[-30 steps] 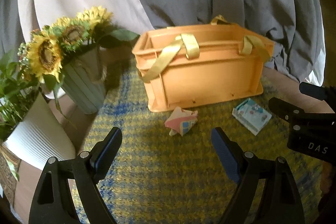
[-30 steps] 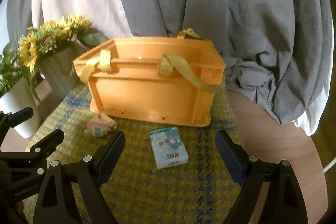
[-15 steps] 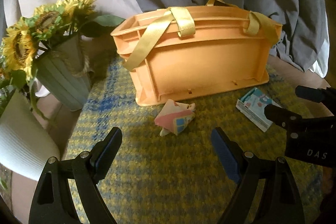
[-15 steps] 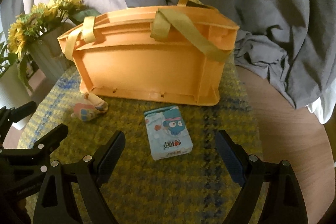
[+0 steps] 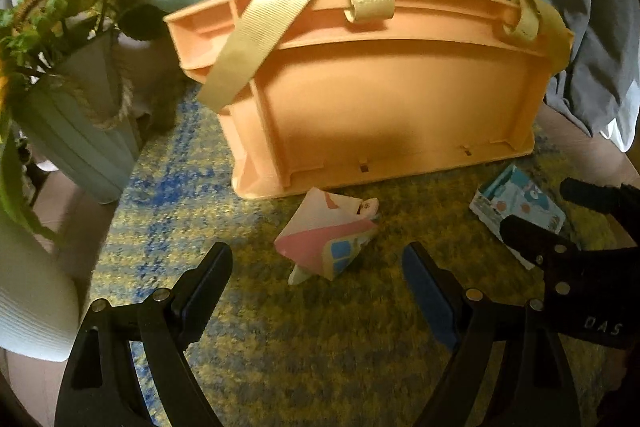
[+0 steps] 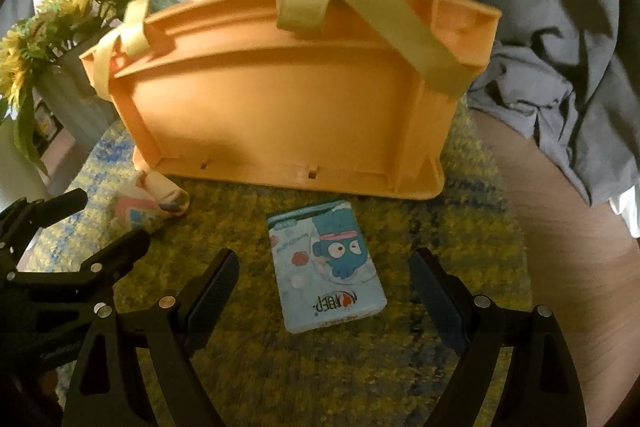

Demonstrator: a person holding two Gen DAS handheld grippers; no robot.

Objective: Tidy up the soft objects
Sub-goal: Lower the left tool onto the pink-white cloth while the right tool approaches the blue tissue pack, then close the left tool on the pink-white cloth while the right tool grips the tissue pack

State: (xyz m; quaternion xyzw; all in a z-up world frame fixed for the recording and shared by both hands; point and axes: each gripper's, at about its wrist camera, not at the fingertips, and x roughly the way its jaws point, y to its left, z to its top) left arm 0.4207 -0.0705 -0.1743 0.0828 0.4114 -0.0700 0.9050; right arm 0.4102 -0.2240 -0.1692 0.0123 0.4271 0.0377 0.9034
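Note:
An orange plastic crate (image 5: 392, 107) (image 6: 288, 115) with yellow fabric straps stands on a yellow-and-blue woven mat (image 5: 280, 327). In front of it lies a small soft pouch (image 5: 326, 237) (image 6: 148, 207) in white, pink and blue. My left gripper (image 5: 318, 267) hangs open just before the pouch, which sits between and a little beyond the fingertips. To the right lies a light-blue tissue pack (image 6: 326, 263) (image 5: 516, 207) with a cartoon print. My right gripper (image 6: 324, 271) is open, its fingers on either side of the pack without touching it.
A green ribbed vase of sunflowers (image 5: 76, 131) (image 6: 52, 39) and a white ribbed pot (image 5: 28, 299) stand at the left. Grey and white cloth (image 6: 540, 27) hangs behind the crate. Bare wooden tabletop (image 6: 568, 259) shows at the right of the mat.
Both grippers have moved down and forward toward the mat. The crate, pouch and tissue pack now look larger and nearer; the objects themselves have not shifted. Both jaws stay open.

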